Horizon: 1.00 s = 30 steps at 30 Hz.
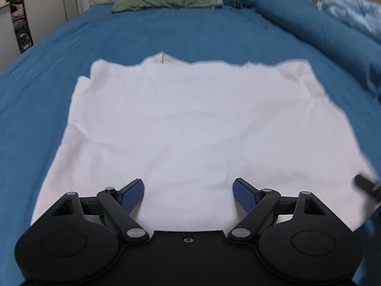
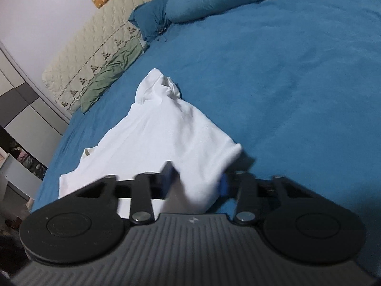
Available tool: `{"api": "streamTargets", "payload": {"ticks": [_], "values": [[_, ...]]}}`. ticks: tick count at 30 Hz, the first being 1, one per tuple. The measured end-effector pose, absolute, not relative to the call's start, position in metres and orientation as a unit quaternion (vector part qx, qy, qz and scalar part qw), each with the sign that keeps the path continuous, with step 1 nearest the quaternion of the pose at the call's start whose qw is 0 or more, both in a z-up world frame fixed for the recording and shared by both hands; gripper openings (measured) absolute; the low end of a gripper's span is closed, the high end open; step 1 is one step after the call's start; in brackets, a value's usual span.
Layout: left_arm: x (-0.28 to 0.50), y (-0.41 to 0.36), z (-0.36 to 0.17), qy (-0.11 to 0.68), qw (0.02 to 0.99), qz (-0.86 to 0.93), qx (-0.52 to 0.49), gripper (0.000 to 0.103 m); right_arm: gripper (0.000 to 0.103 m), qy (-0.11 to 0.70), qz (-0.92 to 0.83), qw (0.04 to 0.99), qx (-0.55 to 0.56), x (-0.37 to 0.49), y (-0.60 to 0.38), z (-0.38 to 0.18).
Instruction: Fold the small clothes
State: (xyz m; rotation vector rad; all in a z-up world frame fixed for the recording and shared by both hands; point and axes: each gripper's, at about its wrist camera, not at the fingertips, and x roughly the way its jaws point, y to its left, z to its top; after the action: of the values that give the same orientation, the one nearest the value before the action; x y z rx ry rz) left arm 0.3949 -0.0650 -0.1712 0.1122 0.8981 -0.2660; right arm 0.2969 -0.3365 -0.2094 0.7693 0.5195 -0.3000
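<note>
The white garment (image 1: 190, 128) lies flat on the blue bedspread (image 1: 190, 33), collar at the far end. Left gripper (image 1: 189, 196) hovers over the near hem, jaws wide, holding nothing. Right gripper (image 2: 197, 181) — nearer the cloth — is clamped on a bunched corner, ready to lift.

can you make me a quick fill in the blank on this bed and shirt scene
1. The white garment lies spread on a bed cover coloured ____.
2. The left gripper hovers over the garment's near edge with its jaws ____.
3. The right gripper has its jaws closed on a bunched edge of the ____ garment.
4. Against the headboard lies a crumpled pillow coloured ____.

Missing words: blue; open; white; green
</note>
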Motion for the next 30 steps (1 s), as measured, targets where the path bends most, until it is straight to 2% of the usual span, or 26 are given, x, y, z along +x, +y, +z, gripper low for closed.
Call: {"api": "streamTargets", "payload": {"ticks": [1, 4, 6, 12, 16, 20, 22, 24, 26, 27, 29, 30], "values": [[0.395, -0.068, -0.175, 0.43, 0.891, -0.13, 0.07, 0.09, 0.034, 0.251, -0.143, 0.885, 0.365, 0.297, -0.337, -0.204], [0.397, -0.066, -0.174, 0.434, 0.887, -0.136, 0.072, 0.091, 0.032, 0.244, -0.123, 0.905, 0.326, 0.304, -0.327, -0.174], [0.398, -0.055, -0.167, 0.442, 0.884, -0.14, 0.059, 0.085, 0.03, 0.228, -0.09, 0.925, 0.291, 0.312, -0.312, -0.149], [0.363, 0.029, -0.129, 0.404, 0.908, -0.101, 0.047, 0.086, 0.029, 0.194, 0.129, 0.966, 0.11, 0.35, -0.213, -0.08], [0.33, 0.09, -0.124, 0.398, 0.914, -0.062, 0.051, 0.087, 0.028, 0.256, 0.282, 0.924, -0.029, 0.374, -0.123, -0.106], [0.306, 0.129, -0.133, 0.409, 0.911, -0.043, 0.046, 0.087, 0.027, 0.322, 0.328, 0.882, -0.104, 0.387, -0.063, -0.161], [0.299, 0.14, -0.136, 0.411, 0.91, -0.038, 0.042, 0.087, 0.029, 0.326, 0.322, 0.879, -0.128, 0.387, -0.052, -0.174], [0.296, 0.148, -0.136, 0.41, 0.911, -0.04, 0.028, 0.087, 0.035, 0.323, 0.327, 0.879, -0.127, 0.385, -0.053, -0.175], [0.296, 0.152, -0.134, 0.408, 0.912, -0.042, 0.016, 0.087, 0.054, 0.317, 0.338, 0.877, -0.129, 0.387, -0.06, -0.167], [0.295, 0.154, -0.132, 0.405, 0.913, -0.042, 0.009, 0.087, 0.068, 0.307, 0.338, 0.88, -0.129, 0.38, -0.066, -0.161], [0.294, 0.154, -0.124, 0.394, 0.918, -0.046, -0.008, 0.087, 0.08, 0.264, 0.327, 0.9, -0.116, 0.359, -0.089, -0.143], [0.295, 0.152, -0.12, 0.389, 0.92, -0.051, -0.017, 0.087, 0.09, 0.248, 0.313, 0.911, -0.103, 0.345, -0.102, -0.138]]}}
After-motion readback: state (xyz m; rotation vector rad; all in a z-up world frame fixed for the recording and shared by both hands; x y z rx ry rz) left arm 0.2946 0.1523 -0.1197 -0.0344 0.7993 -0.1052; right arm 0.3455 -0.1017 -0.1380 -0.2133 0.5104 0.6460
